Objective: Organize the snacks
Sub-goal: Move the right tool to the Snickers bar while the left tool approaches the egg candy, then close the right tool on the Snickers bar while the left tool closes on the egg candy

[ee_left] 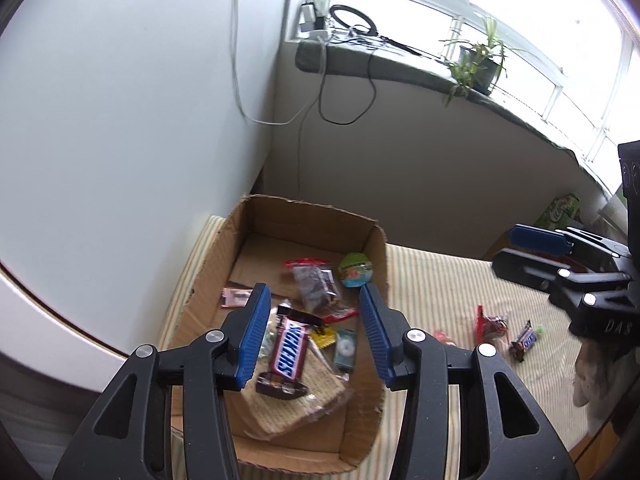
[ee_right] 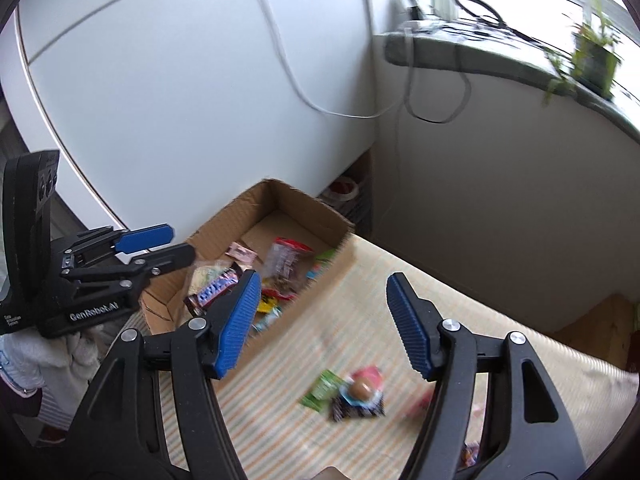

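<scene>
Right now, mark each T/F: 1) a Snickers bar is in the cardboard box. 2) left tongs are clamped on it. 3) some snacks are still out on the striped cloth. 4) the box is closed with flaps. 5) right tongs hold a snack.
1) True: the Snickers bar lies in the cardboard box, on top of other snacks.
2) False: the left tongs are open above it, pads clear of the bar.
3) True: a small Snickers and a red packet lie on the striped cloth.
4) False: the box is open-topped.
5) False: the right tongs are open and hold nothing.
</scene>
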Tool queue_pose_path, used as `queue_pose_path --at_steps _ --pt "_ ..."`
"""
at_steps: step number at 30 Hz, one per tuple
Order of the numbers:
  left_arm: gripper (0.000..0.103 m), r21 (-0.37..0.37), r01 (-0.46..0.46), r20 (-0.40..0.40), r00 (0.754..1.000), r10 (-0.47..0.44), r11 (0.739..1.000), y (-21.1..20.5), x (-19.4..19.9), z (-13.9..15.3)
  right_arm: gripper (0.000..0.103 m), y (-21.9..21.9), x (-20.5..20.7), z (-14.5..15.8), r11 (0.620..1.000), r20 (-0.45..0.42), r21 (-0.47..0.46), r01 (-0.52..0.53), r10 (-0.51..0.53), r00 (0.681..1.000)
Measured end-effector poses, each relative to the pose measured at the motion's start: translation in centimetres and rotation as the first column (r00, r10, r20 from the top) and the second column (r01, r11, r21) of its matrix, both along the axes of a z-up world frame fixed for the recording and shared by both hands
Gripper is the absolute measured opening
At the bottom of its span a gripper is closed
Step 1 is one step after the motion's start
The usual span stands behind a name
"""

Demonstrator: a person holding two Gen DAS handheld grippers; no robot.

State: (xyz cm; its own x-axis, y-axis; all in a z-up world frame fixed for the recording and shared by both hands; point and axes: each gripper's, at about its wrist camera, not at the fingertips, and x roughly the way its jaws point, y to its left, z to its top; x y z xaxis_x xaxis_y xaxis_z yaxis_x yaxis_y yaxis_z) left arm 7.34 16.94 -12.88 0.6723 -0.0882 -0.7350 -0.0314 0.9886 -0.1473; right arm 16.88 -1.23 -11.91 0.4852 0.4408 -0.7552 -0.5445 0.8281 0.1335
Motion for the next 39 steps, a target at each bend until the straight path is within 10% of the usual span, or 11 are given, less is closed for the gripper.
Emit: queue_pose_path --at_steps 25,39 --pt "0.045 -0.074 0.252 -0.089 0.962 -0.259 0.965 -12.8 -1.1 -3.9 0.068 -21.1 -8.6 -5.8 0.919 -0.094 -0.114 0.378 -0.389 0.916" --pt "0.045 -0.112 0.200 -0.159 0.963 -0.216 0.973 -14.5 0.8 -7.6 0.068 -22.1 -5.6 -11.4 0.828 -0.353 -0.022 0.560 -0.531 0.771"
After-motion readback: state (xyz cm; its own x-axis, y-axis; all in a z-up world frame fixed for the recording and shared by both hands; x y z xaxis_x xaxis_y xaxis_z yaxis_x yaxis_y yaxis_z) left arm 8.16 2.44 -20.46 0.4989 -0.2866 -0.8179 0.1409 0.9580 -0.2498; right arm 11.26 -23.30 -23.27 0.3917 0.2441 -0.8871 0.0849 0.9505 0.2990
